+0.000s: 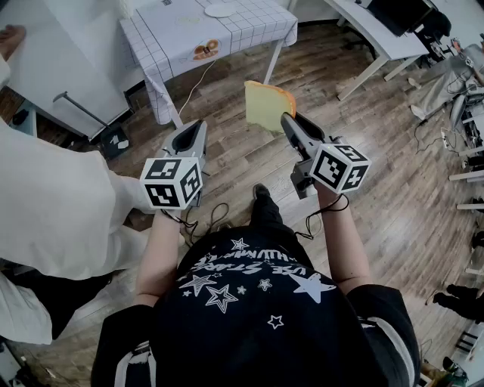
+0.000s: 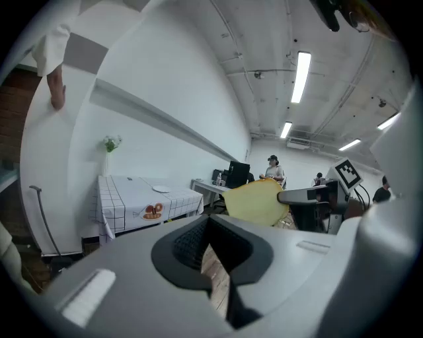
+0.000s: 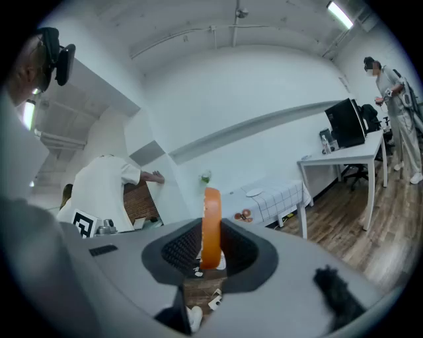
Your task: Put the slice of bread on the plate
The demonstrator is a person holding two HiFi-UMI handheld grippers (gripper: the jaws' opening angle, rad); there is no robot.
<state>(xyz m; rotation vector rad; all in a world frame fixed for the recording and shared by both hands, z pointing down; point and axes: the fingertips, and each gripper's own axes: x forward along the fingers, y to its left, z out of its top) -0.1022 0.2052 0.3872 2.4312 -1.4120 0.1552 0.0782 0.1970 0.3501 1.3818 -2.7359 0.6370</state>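
A person in white (image 1: 53, 212) stood at the left edge, with one hand against the wall. Next came the left gripper (image 1: 197, 127), held out over the wooden floor (image 1: 227, 151). Its jaws stood a narrow way apart with nothing between them; in the left gripper view only floor showed through the gap. Beyond it stood a table with a checked cloth (image 1: 249, 26), and the plate (image 1: 220, 10) lay bare on the far part of that cloth, well apart from both grippers. To the right of the left gripper the slice of bread (image 1: 266, 104) hung in the air above the floor, short of the table. It was pinched by its near edge in the right gripper (image 1: 288, 121). In the right gripper view the slice (image 3: 211, 224) stood upright and edge-on, its orange crust facing the camera, with a pad pressed on each face. Farther right was a white desk (image 1: 378, 38).
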